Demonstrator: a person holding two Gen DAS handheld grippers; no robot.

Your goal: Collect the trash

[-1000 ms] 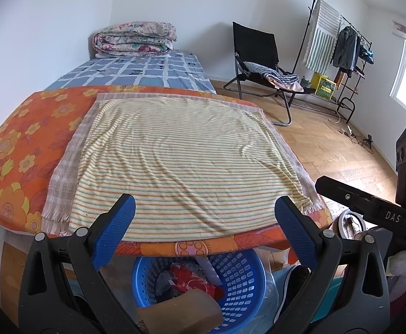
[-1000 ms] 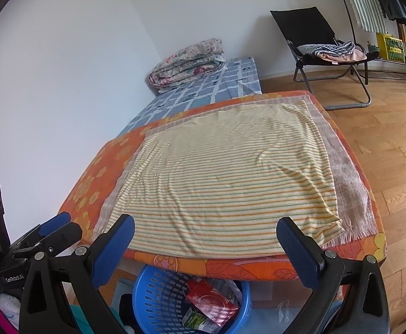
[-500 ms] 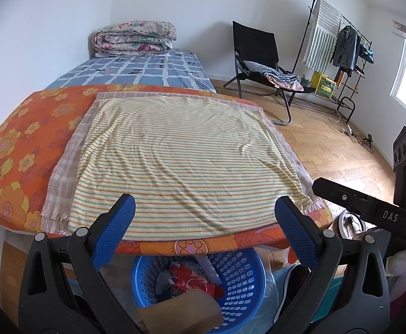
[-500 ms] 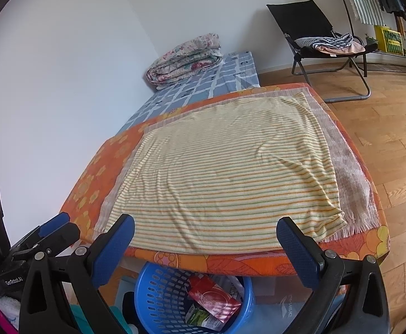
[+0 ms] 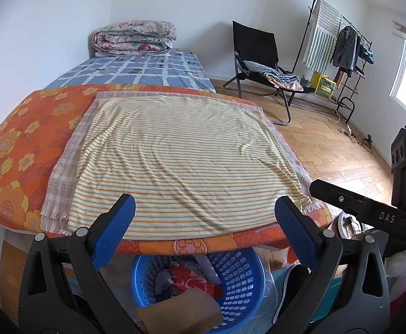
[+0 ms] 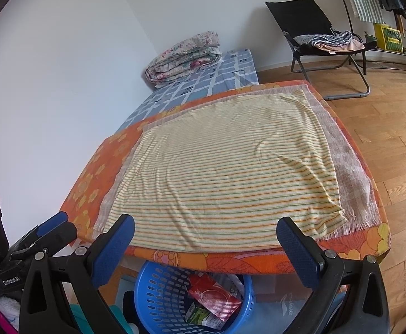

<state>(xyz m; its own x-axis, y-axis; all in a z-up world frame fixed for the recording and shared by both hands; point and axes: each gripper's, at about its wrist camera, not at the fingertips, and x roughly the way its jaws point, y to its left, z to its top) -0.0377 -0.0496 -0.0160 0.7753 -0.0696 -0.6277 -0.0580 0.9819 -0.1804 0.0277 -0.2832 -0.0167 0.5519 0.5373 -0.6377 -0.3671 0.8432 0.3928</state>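
A blue plastic basket point(image 5: 239, 278) stands on the floor under the near edge of the bed; it also shows in the right wrist view point(image 6: 158, 292). It holds trash: a red wrapper point(image 5: 194, 279) point(image 6: 214, 296), a brown cardboard piece point(image 5: 180, 313) and a green carton point(image 6: 200, 316). My left gripper point(image 5: 204, 217) is open and empty above the basket. My right gripper point(image 6: 204, 239) is open and empty too, beside it on the right. The striped cloth point(image 5: 175, 158) on the bed carries no trash that I can see.
The bed has an orange flowered cover point(image 5: 21, 144) and a folded quilt point(image 5: 134, 39) at its far end. A black folding chair point(image 5: 258, 64) and a clothes rack point(image 5: 339, 50) stand on the wooden floor point(image 5: 328, 150) to the right. Bags and shoes crowd around the basket.
Both grippers have risen and tipped slightly, so the bed looks a little lower in each view. Both stay open and empty.
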